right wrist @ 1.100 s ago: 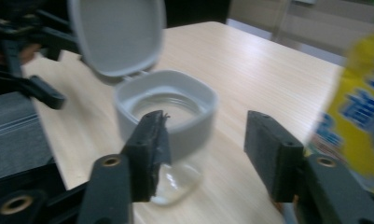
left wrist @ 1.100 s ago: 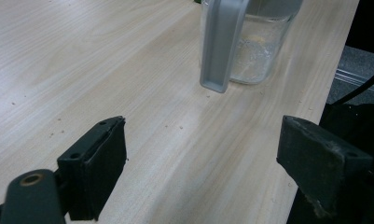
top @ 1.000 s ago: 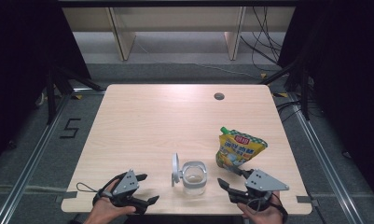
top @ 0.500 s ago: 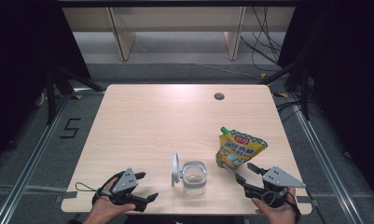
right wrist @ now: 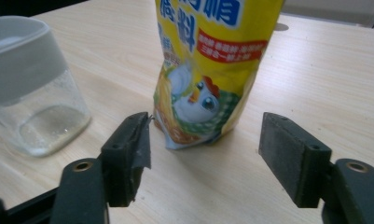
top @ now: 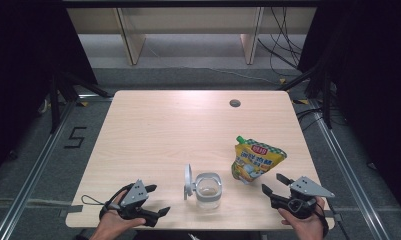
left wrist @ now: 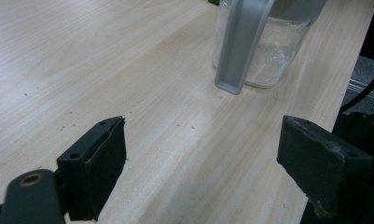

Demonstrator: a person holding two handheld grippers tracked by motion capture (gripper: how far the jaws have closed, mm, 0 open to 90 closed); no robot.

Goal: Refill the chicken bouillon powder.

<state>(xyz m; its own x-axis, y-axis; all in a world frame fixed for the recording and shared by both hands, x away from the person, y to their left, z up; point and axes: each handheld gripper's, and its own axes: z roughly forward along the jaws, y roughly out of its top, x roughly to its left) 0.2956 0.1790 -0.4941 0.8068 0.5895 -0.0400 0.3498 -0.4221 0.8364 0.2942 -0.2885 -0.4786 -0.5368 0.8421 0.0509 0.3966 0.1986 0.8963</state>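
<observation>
Your right gripper sits at the table's near right corner, about 5 o'clock on the tabletop. Its jaws are spread wide, have just been opening further, and have hold of nothing. The yellow pouch lies just beyond its tips at roughly 11 o'clock from that gripper, apart from both pads, green cap end pointing away from you. In the right gripper view the pouch's bottom edge lies ahead of the gap, nearer the left jaw, with bare wood between the pads and the pouch. The clear jar stands at 6 o'clock on the table, near your edge, its grey lid hinged up on the side at 9 o'clock. It is near the pouch but not touching it; a little pale residue shows in the bottom. Your left gripper rests at 7 o'clock on the table, jaws wide apart and empty, tips aimed toward the jar from its 8 o'clock side. The left gripper view shows the lid's edge and the jar's glass wall well ahead at 1 o'clock, with only tabletop between the pads.
</observation>
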